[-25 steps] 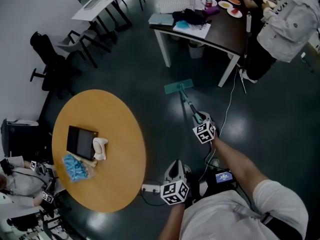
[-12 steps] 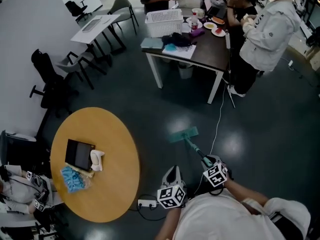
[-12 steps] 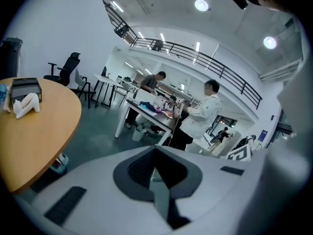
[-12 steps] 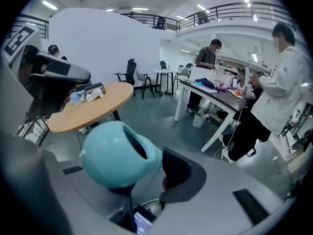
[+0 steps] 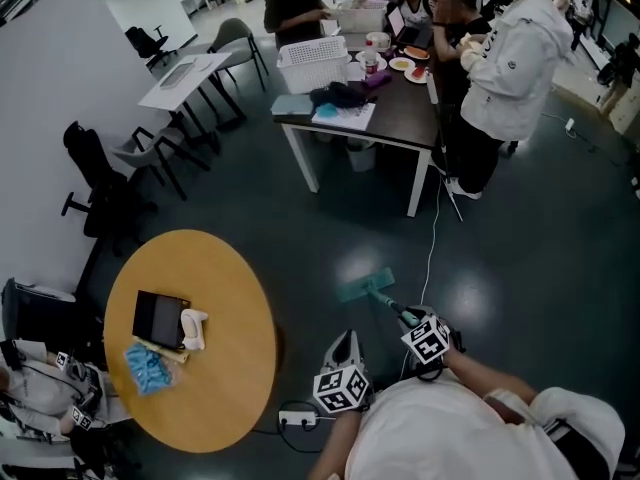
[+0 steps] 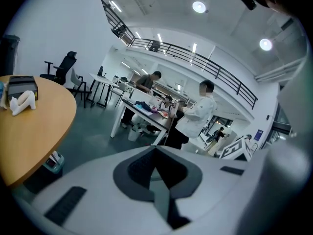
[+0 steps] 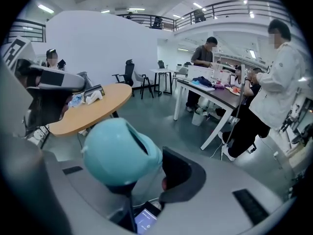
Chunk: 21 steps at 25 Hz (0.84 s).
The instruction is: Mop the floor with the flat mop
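Starting at the left, a round wooden desk [image 5: 225, 388] carries a black slab [image 5: 160, 318], a white object [image 5: 193, 328] and a blue packet [image 5: 148, 366], all well apart from the work; kept up there, I judge, so that the floor [image 5: 250, 218] beside it lies open to the pad; a power strip [image 5: 297, 420] lies on the floor just beside the desk's near edge, something the pad should steer round; next come the left tongs [image 5: 342, 368], held close to the person's body and apart from the mop; their own view shows them clenched on nothing, pads meeting with no object between, so this hand seems idle and leaves the stroke to the other; the flat mop [image 5: 375, 294] follows: its teal head [image 5: 362, 286] lies flat on the dark floor ahead of the person, between the round desk and a white cable [image 5: 432, 253]; its handle [image 5: 390, 308] slants back up to the right tongs [image 5: 430, 340], which grasp it near the top, the teal end cap [image 7: 121, 151] standing just above the jaws in the right gripper view; so high a hold likely buys reach and lets the head sit level; farther off, a dark desk [image 5: 400, 108] bearing a white basket [image 5: 312, 65] has people round it, one in a white jacket [image 5: 510, 78] at the right; mopping looks under way, with much floor uncovered; the cable near the head could snag.
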Available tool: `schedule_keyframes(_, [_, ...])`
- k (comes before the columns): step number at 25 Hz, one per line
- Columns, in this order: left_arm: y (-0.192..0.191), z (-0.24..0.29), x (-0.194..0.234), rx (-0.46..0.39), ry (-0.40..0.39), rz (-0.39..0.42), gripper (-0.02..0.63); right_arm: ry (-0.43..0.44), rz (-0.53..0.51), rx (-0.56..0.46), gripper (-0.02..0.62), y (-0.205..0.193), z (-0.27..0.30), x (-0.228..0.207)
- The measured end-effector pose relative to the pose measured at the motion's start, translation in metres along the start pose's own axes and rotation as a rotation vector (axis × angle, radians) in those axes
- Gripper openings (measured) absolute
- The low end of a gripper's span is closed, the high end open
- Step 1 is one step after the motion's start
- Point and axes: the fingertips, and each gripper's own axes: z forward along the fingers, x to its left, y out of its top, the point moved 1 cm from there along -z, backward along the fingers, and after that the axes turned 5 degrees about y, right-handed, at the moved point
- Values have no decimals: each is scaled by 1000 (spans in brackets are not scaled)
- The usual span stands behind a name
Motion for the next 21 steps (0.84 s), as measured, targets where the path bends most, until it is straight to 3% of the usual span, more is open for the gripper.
schedule_keyframes(21, [0, 3, -16, -1, -33, 10, 5, 23, -20, 9, 115, -15, -4, 8])
